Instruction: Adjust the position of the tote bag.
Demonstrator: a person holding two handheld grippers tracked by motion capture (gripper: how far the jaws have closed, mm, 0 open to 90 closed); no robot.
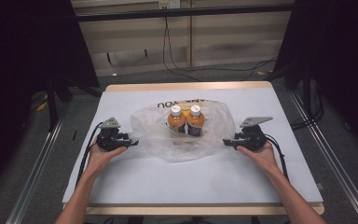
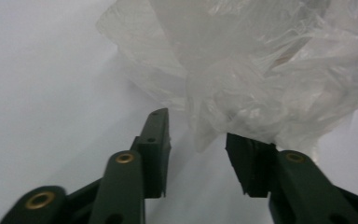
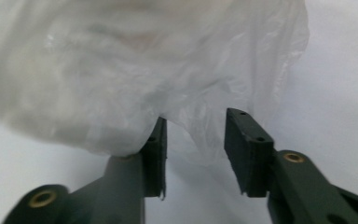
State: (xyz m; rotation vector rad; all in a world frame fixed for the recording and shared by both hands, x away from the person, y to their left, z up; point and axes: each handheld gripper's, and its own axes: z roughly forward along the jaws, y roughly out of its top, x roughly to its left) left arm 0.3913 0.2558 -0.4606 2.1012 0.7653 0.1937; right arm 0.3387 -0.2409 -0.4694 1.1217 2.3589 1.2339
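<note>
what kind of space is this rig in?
Most likely a lab or recording bay, not a home: a table under a white sheet, dark curtains on both sides, metal floor rails and loose cables behind. Two orange bottles in a plastic bag sit mid-table.

This looks like a lab or recording studio rather than a home: a desk [image 1: 270, 182] under a white cover stands alone on grey carpet, black curtains [image 1: 340, 56] hang on both sides, metal rails [image 1: 35, 170] run along the floor, and loose cables [image 1: 205, 70] trail toward a wall socket [image 1: 168, 4].
</note>
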